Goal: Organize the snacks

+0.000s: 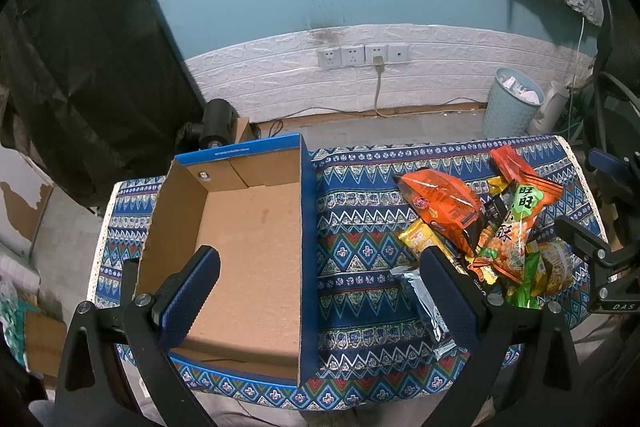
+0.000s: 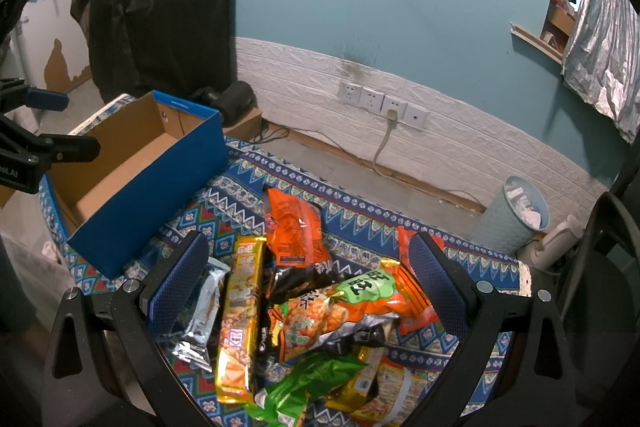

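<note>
An open blue cardboard box [image 1: 248, 227] with a bare brown inside stands on the left of the patterned tablecloth [image 1: 360, 227]; it also shows in the right wrist view [image 2: 156, 183]. A pile of snack packets lies to its right: an orange bag [image 2: 294, 227], a long yellow packet [image 2: 240, 319], a silver packet [image 2: 202, 315], an orange-and-green bag [image 2: 344, 303] and a green bag [image 2: 308, 383]. My left gripper [image 1: 320, 291] is open, above the box's right wall. My right gripper [image 2: 308, 287] is open above the pile, holding nothing.
A light blue waste bin [image 1: 512, 103] and a white appliance [image 1: 548, 107] stand on the floor behind the table. Wall sockets [image 1: 362, 55] with a plugged cable are on the white wall panel. A black sheet [image 1: 80, 67] hangs at left.
</note>
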`<state>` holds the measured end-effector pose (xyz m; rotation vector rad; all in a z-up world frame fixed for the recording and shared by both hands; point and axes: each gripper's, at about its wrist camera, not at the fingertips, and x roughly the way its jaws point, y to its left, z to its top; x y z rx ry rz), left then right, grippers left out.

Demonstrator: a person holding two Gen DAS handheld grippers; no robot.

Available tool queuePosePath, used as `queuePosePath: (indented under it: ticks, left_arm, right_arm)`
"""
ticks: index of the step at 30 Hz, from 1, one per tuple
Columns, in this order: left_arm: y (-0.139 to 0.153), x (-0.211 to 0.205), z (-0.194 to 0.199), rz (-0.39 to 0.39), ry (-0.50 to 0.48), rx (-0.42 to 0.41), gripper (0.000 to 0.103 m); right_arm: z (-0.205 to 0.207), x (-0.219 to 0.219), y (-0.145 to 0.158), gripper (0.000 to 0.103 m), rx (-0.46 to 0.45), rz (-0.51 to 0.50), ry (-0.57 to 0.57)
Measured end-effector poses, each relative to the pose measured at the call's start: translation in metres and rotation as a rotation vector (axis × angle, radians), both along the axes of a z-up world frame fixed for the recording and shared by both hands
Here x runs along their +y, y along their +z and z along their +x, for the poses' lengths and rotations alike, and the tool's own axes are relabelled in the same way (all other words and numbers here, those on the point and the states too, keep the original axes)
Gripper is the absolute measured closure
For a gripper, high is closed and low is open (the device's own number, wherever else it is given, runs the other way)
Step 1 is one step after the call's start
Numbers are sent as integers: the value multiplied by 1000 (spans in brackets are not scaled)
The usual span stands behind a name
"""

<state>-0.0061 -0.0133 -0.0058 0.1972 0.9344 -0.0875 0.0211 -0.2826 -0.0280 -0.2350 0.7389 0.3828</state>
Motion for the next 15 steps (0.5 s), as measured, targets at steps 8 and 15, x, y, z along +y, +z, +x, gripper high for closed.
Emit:
queuePosePath:
  ticks: [8,15]
  left_arm:
    - [0,0,0,0,0,0,2]
    - [-1,1,0,1,1,2,2]
  right_arm:
    - [0,0,0,5,-1,-1,1]
    - [0,-2,-2,5,1,-2,-1]
